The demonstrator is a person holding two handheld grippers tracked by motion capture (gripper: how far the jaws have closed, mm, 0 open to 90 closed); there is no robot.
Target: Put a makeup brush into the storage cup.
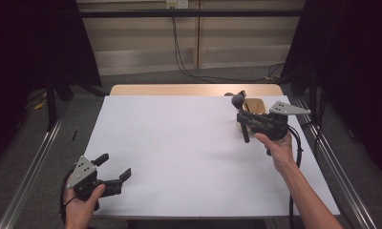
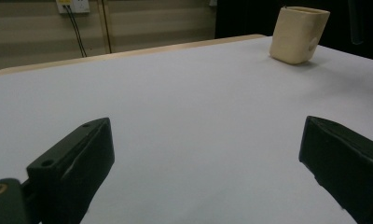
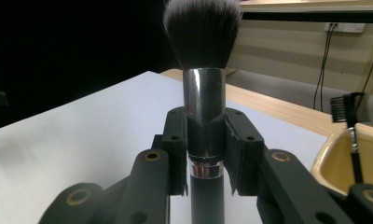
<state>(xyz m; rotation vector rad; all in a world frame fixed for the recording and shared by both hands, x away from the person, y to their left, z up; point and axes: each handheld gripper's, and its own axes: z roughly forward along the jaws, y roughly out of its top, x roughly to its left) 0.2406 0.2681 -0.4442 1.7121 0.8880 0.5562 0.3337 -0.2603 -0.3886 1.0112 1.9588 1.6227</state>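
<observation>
My right gripper (image 1: 246,119) is shut on a makeup brush (image 3: 203,88), held upright above the white table near its far right. The brush has dark bristles with pale tips, a silver ferrule and a grey handle (image 1: 245,132); the jaws clamp the ferrule. Just behind it stands a cream holder cup (image 1: 257,106), (image 2: 299,35) with a small comb-brush (image 3: 350,119) standing in it. My left gripper (image 1: 113,168), (image 2: 205,163) rests low at the table's near left corner, jaws wide open with nothing between them.
The white table top (image 1: 179,152) has a wooden strip (image 1: 179,89) along its far edge. Metal rails (image 1: 31,167) run along both sides on the floor. Cables (image 1: 179,52) hang from a wall socket behind the table.
</observation>
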